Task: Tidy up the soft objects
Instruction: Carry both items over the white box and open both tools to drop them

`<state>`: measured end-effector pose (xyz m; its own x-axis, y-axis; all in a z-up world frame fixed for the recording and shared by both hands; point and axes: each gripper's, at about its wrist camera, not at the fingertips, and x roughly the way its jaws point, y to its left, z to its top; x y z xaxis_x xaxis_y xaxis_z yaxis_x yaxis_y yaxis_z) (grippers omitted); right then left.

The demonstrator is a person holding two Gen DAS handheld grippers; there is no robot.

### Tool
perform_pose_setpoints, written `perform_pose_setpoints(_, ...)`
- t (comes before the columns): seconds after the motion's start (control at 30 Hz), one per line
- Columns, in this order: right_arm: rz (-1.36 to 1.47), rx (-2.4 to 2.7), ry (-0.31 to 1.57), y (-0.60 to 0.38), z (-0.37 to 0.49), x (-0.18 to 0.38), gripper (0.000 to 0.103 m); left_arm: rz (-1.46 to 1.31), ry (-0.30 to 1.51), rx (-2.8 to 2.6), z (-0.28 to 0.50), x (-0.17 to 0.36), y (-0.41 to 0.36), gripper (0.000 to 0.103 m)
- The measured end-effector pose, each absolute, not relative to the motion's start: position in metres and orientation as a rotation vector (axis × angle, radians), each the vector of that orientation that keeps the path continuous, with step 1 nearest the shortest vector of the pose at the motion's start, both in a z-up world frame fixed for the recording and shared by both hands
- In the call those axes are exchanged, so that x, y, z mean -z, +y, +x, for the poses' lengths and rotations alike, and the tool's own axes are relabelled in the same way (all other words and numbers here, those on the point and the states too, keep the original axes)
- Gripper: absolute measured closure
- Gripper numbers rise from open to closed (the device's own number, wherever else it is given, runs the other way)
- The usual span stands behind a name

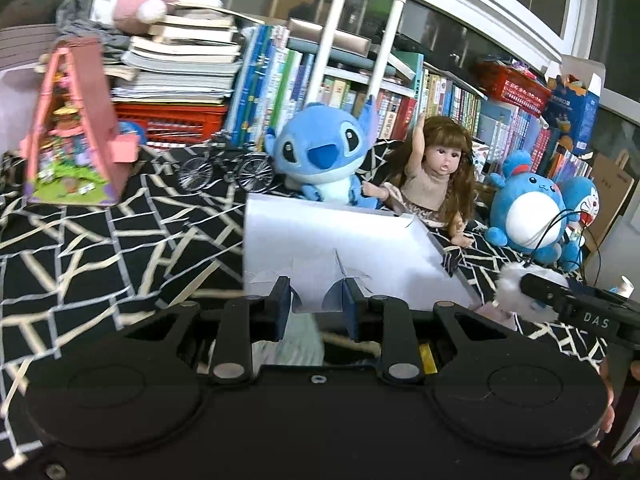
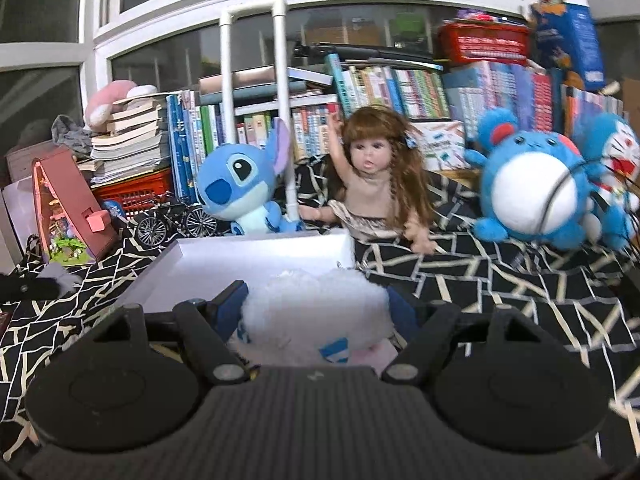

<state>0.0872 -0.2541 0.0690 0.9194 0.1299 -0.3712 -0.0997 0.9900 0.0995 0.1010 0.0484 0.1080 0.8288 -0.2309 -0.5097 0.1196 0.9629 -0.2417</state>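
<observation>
Shallow white cardboard box [image 2: 256,256] lies on the black cloth with cream lines [image 2: 480,280], just before the blue plush alien [image 2: 236,184] and long-haired doll [image 2: 376,184]. Right gripper [image 2: 316,304] clamps a white fluffy soft toy [image 2: 316,312] at the box's near edge. Left gripper [image 1: 316,300] is closed, holding nothing, over the same edge.

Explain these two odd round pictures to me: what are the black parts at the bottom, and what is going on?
There is no robot here. A person carries a hand-held gripper in each hand, each with a wide-angle camera looking along its two fingers. One picture comes from the left hand-held gripper, which is shut; whether it pinches anything is unclear. The other comes from the right hand-held gripper, which holds a white fluffy toy. On the black patterned cloth sit a white box, a blue plush, a doll and a round blue plush.
</observation>
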Motion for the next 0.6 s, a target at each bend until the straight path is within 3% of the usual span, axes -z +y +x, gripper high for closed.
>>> perform_pose_setpoints(0.23, 0.107, -0.217, 0.435, -0.244, 0.147, -0.081, 0.026, -0.214, 0.645, 0.233, 0.177, -0.107, 0.026, 0.077)
perform_pose_setpoints(0.6, 0.112, -0.271, 0.606, -0.215, 0.216, -0.049, 0.026, -0.234, 0.819, 0.211, 0.259, -0.054, -0.003, 0.077)
